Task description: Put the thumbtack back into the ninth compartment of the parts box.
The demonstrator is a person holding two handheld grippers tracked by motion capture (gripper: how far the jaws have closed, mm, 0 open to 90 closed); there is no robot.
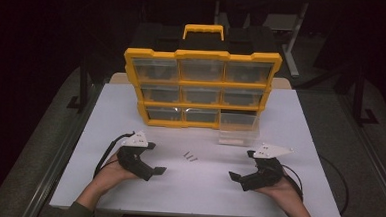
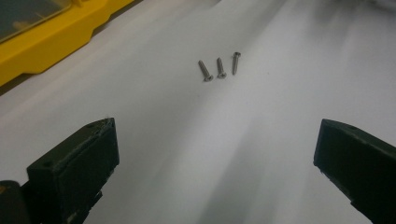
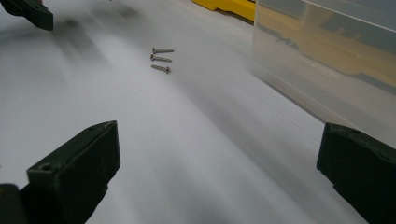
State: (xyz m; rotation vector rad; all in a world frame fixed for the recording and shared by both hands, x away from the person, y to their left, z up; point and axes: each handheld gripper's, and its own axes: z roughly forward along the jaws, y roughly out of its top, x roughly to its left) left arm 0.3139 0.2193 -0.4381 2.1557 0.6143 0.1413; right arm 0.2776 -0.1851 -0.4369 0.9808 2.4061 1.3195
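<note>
Screws [image 2: 218, 68]: three, loose on your table [image 1: 131, 105], between both grippers.
Clear drawer [image 3: 327, 60]: pulled out, contents indiscernible.
Left gripper [image 2: 215, 163]: jaws apart.
Right gripper [image 3: 219, 168]: jaws apart.

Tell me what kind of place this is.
Probably a workshop or lab bench in a dim room: a white table carries a yellow parts organiser with clear drawers, a pulled-out clear bin and three loose screws.

A white table [image 1: 127, 185] stands in a dim room, seemingly on grey carpeted floor [image 1: 22, 179].
</note>
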